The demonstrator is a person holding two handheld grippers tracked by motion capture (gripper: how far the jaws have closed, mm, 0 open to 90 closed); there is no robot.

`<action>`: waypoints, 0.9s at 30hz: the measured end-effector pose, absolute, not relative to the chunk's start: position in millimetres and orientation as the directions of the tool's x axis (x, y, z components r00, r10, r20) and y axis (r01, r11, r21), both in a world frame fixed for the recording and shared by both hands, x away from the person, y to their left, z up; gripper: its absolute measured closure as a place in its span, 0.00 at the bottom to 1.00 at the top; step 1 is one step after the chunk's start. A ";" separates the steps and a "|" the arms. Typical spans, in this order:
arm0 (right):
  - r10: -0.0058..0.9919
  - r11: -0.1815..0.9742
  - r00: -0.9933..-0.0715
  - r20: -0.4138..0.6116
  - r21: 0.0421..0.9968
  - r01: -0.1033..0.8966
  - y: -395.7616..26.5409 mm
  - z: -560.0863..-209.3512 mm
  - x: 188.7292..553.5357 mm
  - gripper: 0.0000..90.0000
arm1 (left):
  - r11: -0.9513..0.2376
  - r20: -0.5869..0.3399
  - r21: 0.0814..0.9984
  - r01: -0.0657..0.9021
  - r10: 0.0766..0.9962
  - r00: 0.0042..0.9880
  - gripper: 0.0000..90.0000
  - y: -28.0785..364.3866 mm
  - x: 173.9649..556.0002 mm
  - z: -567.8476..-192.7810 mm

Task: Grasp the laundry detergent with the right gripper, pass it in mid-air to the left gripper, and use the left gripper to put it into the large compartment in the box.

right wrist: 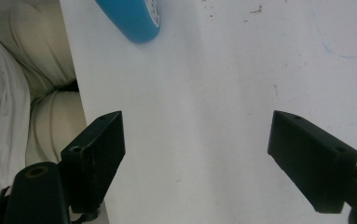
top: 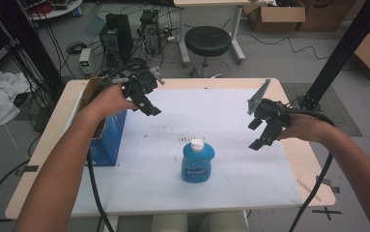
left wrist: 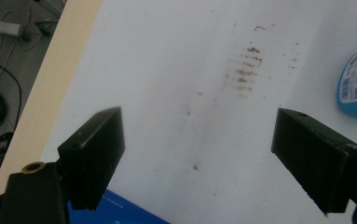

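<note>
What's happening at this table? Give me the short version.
A person holds a two-jaw gripper in each hand above a white-topped table. The left gripper hovers near an open blue cardboard box at the table's left edge; the right gripper hangs over the right side. Both are open and hold nothing. Between them, a blue plastic bottle with a white cap stands upright, untouched, and is probably the thing to be picked up.

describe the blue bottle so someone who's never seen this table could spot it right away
Start at the white sheet covering the wooden table, then look near its middle, toward the person's edge, between the left gripper and the right gripper. The bottle stands upright there, apart from both. Unlike the square blue box at the left edge, it is squat, rounded and white-capped.
</note>
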State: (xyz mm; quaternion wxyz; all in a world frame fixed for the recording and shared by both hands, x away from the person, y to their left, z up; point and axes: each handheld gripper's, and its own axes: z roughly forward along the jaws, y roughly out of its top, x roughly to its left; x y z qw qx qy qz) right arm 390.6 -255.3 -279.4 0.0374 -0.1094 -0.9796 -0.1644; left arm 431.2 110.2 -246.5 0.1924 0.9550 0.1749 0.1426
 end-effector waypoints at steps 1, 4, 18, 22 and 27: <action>0.201 0.923 -0.974 0.108 0.313 0.226 -255.2 -279.5 390.7 0.21 | -0.863 0.203 0.421 0.279 0.390 0.898 0.20 110.5 431.7 -246.2; 0.203 0.922 -0.973 0.108 0.314 0.227 -255.9 -279.5 390.1 0.21 | -0.863 0.202 0.422 0.279 0.389 0.899 0.20 110.4 432.3 -246.3; 0.195 0.909 -0.976 0.099 0.356 0.218 -254.8 -279.1 385.8 0.20 | -0.867 0.206 0.425 0.261 0.374 0.904 0.19 107.2 425.7 -244.8; 0.185 0.899 -0.978 0.092 0.385 0.206 -253.8 -279.8 382.5 0.21 | -0.869 0.207 0.426 0.251 0.364 0.908 0.19 105.6 422.6 -244.2; 0.154 0.884 -0.984 0.084 0.433 0.175 -250.2 -280.3 375.7 0.21 | -0.870 0.210 0.432 0.239 0.355 0.911 0.20 104.3 419.7 -244.6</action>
